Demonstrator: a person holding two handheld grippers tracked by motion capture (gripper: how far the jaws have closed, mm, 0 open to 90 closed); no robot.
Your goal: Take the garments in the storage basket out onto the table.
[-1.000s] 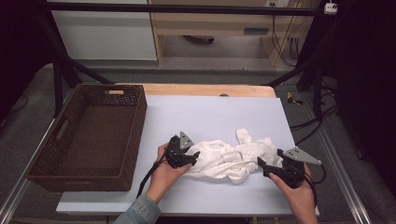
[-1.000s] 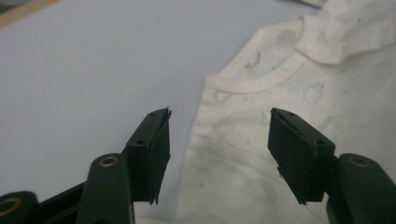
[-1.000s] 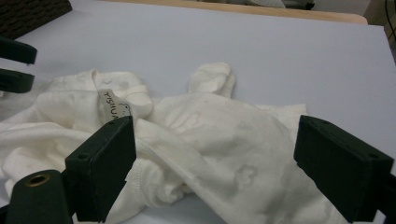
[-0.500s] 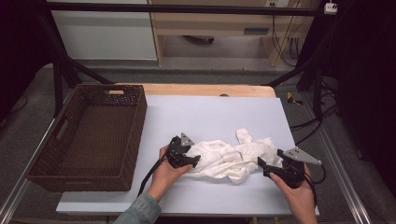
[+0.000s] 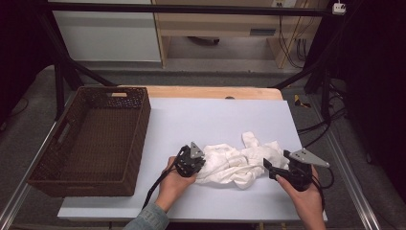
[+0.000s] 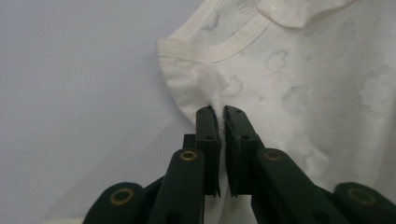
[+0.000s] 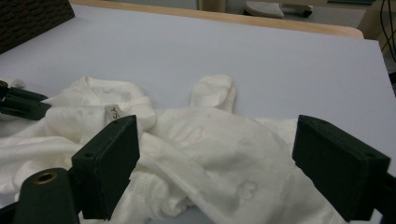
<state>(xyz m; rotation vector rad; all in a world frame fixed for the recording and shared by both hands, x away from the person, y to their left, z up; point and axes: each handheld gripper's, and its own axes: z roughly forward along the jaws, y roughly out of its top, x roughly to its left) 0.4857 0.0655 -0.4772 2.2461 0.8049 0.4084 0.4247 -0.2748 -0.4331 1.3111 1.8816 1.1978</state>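
Crumpled white baby garment with faint cloud print [image 5: 239, 163] lies at 5 o'clock on the pale grey bench [image 5: 215, 120], between both hands. Left gripper [image 5: 198, 165] now clenched on the garment's left edge, a pinch of cloth just below the ribbed hem between its jaws; a second ago those jaws stood apart, and they have just been closing. Right gripper [image 5: 268, 167] released, jaws wide at the garment's right end, unmoved. Dark brown wicker basket [image 5: 139, 124] at 9 o'clock, unchanged.
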